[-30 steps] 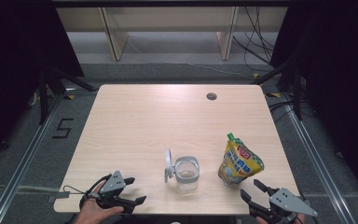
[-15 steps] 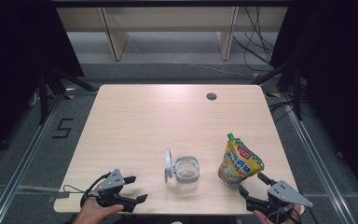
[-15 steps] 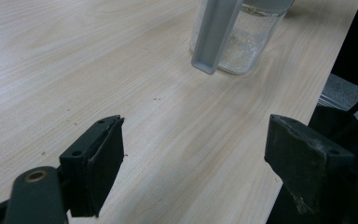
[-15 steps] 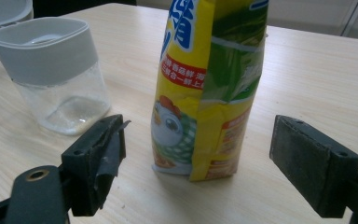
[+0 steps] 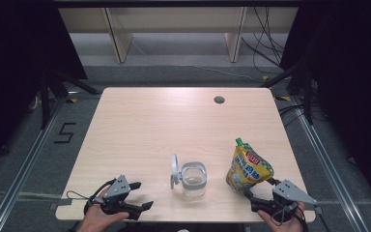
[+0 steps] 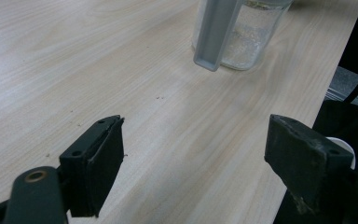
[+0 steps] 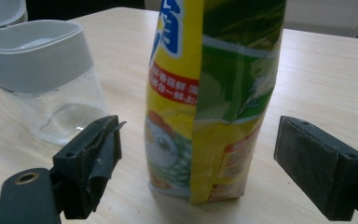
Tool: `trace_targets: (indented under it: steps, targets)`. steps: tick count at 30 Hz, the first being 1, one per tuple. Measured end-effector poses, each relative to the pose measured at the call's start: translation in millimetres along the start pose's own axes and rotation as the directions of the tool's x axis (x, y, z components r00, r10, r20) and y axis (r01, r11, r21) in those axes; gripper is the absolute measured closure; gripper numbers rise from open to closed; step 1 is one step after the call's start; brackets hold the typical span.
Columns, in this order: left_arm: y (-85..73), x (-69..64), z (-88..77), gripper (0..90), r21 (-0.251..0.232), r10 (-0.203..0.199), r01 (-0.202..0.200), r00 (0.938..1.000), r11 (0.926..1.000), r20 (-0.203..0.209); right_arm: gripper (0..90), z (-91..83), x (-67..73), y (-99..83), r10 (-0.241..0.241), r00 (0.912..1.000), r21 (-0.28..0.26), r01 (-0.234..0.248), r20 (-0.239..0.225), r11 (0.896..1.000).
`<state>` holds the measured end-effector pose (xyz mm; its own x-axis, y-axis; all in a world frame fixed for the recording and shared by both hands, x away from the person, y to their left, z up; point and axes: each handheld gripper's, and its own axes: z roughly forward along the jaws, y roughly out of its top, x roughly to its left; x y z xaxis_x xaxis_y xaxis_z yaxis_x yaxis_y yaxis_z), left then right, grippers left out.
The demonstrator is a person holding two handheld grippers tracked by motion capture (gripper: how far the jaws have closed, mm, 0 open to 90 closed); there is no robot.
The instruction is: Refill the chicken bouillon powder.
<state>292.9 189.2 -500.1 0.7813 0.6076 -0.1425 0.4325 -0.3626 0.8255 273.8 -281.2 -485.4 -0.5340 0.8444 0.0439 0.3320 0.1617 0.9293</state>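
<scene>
The table [image 5: 140, 125] is a pale wood-grain rectangle with a small round grommet hole [image 5: 219, 100] near its far edge. On the floor to its left, a black "5" [image 5: 64, 132] is marked.

The pouch [image 5: 248, 167] stands upright near the front right edge, a glossy yellow and green stand-up bag with a green spout cap, a red band of yellow Chinese characters too small to read, and a cartoon chicken low on its front. Just left of it, apart, sits the jar [image 5: 193, 180]: clear, square-shouldered, with a grey plastic collar and a grey lid [image 5: 175, 170] hinged open on its left.

The right gripper [image 5: 259, 190] points at the pouch; its jaws have just been opening and now stand wide, the pouch between them but untouched. The left gripper [image 5: 141, 195] rests near the front left edge, its jaws spread over bare wood.
</scene>
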Motion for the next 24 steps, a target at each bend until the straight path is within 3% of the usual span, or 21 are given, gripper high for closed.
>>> trace_targets:
  steps: [1,2,3,4,5,7,9,10,11,12,13,16,17,18,19,20,24]
  targets:
    - [0.7,1.2,0.3,19.1,0.0,0.014,-0.014,0.9999,0.9999,0.003,15.9,1.5,-0.4,0.1,-0.006,1.0,0.004,0.006,-0.003,1.0]
    - [0.7,2.4,1.3,19.1,-0.009,0.026,-0.026,0.9996,0.9996,0.01,15.9,2.3,1.4,0.0,0.02,0.9998,-0.008,-0.02,-0.004,1.0]
    - [0.3,0.1,1.6,19.1,-0.002,-0.007,0.007,1.0,1.0,0.006,16.0,4.6,-0.2,0.3,-0.004,0.9999,-0.022,0.004,-0.016,1.0]
    - [0.1,0.1,1.7,19.1,0.004,-0.006,0.006,1.0,1.0,0.008,15.9,4.5,1.0,0.1,0.01,0.9999,-0.008,-0.01,0.01,1.0]
    - [0.2,0.7,0.8,19.1,0.02,0.01,-0.01,1.0,0.9997,-0.001,15.9,6.7,0.3,0.5,0.005,1.0,-0.008,-0.005,0.003,1.0]
    - [-0.5,-1.0,1.9,19.1,0.006,0.011,-0.011,0.9999,0.9999,0.008,15.9,9.2,0.6,1.0,0.01,1.0,-0.013,-0.01,0.002,1.0]
    - [1.1,-0.8,0.0,19.1,0.027,0.025,-0.025,0.9997,0.9993,0.004,16.0,13.8,-0.5,1.6,-0.017,0.9998,-0.022,0.017,-0.009,1.0]
    - [1.1,-1.4,0.7,19.1,0.017,0.022,-0.022,0.9998,0.9996,0.001,16.0,13.3,0.2,2.6,-0.016,0.9999,0.003,0.016,-0.002,1.0]
    - [1.2,-0.8,0.6,19.1,0.026,0.024,-0.024,0.9997,0.9994,0.003,16.1,13.0,3.4,2.4,0.023,0.9997,0.005,-0.023,0.005,1.0]
    - [1.0,-0.2,0.9,19.1,0.034,0.031,-0.031,0.9995,0.9989,-0.003,16.2,17.0,0.4,2.5,-0.01,0.9999,-0.026,0.01,-0.005,1.0]
    - [0.1,-1.9,2.9,19.1,0.008,0.007,-0.007,0.9999,0.9999,0.009,16.2,16.6,1.5,2.7,0.0,1.0,-0.011,0.0,0.005,1.0]
    - [-0.1,-2.0,2.6,19.1,0.017,0.004,-0.004,1.0,0.9998,0.009,16.4,19.1,1.2,3.5,0.012,0.9998,-0.008,-0.012,0.016,1.0]
    - [-0.6,-1.8,2.9,19.1,0.008,0.009,-0.009,0.9999,0.9999,0.011,16.4,22.6,-0.9,3.3,-0.012,0.9999,-0.027,0.012,0.004,1.0]
    - [-0.5,-1.5,2.7,19.1,0.005,0.018,-0.018,0.9998,0.9998,0.01,16.4,22.9,1.4,2.9,0.025,0.9996,-0.024,-0.025,0.008,0.999]
    - [-0.3,0.1,2.4,19.1,0.007,0.038,-0.039,0.9992,0.9992,0.012,16.8,25.3,0.0,2.3,0.009,0.9998,-0.041,-0.008,0.02,0.999]
    - [-0.7,-0.9,2.1,19.1,0.013,-0.001,0.001,0.9999,0.9999,0.017,17.9,25.6,-1.9,3.2,-0.018,0.9996,-0.037,0.019,0.024,0.999]
    - [-1.8,0.0,4.2,19.1,0.001,-0.007,0.007,0.9996,1.0,0.026,20.5,29.6,-1.9,3.5,-0.017,0.9999,-0.062,0.017,0.004,0.998]
